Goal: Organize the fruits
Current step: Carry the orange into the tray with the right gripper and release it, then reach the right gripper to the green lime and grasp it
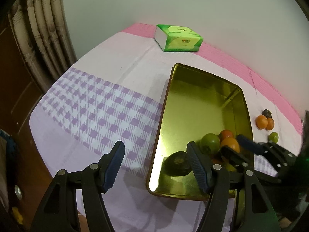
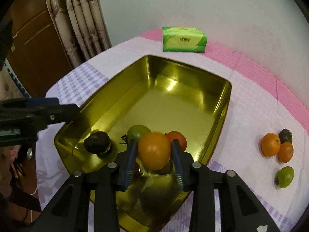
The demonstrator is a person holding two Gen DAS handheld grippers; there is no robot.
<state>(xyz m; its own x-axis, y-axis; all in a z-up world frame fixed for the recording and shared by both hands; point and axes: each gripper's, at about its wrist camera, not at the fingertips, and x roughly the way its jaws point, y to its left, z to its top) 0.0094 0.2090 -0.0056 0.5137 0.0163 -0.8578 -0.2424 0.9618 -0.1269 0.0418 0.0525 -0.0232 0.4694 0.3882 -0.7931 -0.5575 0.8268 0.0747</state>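
While right gripper pinches orange, left gripper spread; tin holds perhaps four fruits.

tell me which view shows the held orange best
The right wrist view: the orange sits centred and near, clamped between the right gripper's fingers over the gold tin. The left wrist view shows only part of it, small at the edge, behind those fingers.
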